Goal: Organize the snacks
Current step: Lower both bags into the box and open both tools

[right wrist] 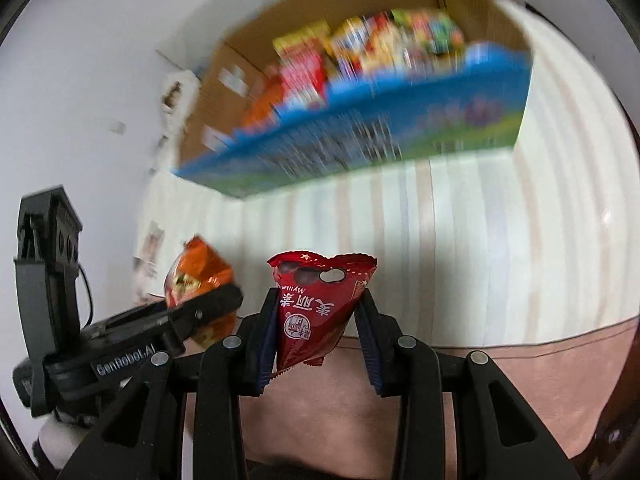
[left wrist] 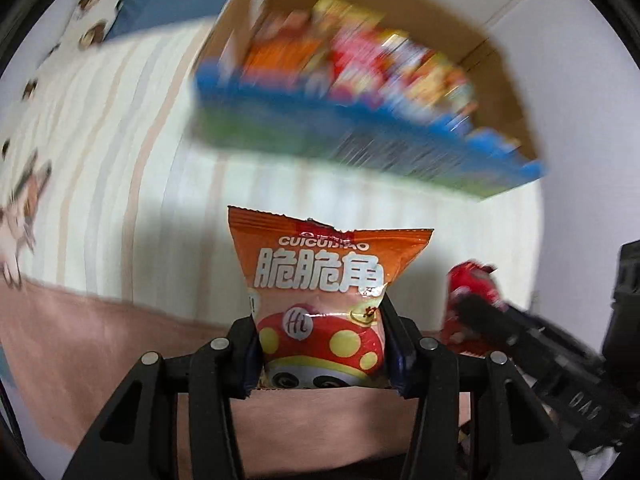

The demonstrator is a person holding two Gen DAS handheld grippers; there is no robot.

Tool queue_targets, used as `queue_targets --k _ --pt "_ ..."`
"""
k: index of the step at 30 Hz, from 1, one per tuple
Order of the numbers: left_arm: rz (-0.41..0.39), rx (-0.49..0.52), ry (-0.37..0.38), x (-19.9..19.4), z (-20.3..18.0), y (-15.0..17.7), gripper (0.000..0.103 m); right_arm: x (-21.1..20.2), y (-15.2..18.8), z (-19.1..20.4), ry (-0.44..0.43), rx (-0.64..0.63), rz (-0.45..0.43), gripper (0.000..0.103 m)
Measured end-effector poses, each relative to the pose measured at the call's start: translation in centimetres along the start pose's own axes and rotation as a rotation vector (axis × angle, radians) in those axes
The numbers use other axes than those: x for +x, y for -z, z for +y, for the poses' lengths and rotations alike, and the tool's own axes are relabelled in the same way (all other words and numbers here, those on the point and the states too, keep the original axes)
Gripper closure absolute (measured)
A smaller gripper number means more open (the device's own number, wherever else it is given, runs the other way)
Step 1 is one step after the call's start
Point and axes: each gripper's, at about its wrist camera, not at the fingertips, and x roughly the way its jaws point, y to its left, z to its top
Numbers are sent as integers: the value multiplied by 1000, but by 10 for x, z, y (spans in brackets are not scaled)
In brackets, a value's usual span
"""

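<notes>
Left wrist: orange packet (left wrist: pixel 320 300), mushroom print, puffy.

Orange snack bag (left wrist: pixel 320 276), red snack packet (right wrist: pixel 316 312), pastel-striped sheet (left wrist: pixel 120 152).

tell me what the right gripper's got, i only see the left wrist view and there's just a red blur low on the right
Observer: The right gripper is shut on a red packet, pinched between its blue pads.
Operator: is it printed right way up
Observer: No, its white lettering reads upside down in the right wrist view.
Operator: can that view see my orange bag
Observer: Yes, the orange bag shows at left, held in the left gripper.
Operator: anything left of the box
Observer: A white wall lies left of the snack box.
</notes>
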Motion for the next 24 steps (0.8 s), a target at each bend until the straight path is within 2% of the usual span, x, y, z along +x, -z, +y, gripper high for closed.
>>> queue_targets --k 3,4,7,9,12,16,19,24 --pt "-65 42 45 -35 -25 -31 57 -43 -26 7 -24 -24 -80 64" --pt "-80 53 46 -44 -21 -47 57 -55 -38 8 -23 -32 -109 64" --pt "-124 91 20 -63 -27 -86 57 -73 -81 13 32 -52 -185 64" --pt "-125 103 -17 -62 -30 -109 57 -77 -108 11 70 -50 -208 64" --pt "-54 93 -65 -37 -25 -145 56 -64 -149 8 145 -51 -205 64" --pt "38 49 -127 -1 -6 -175 56 -46 -188 -14 220 -16 -156 64" --pt "82 21 -150 23 8 -183 56 -27 -204 -28 243 12 -118 64" --pt "115 8 -158 43 21 -183 56 -2 -209 -35 270 12 -85 64"
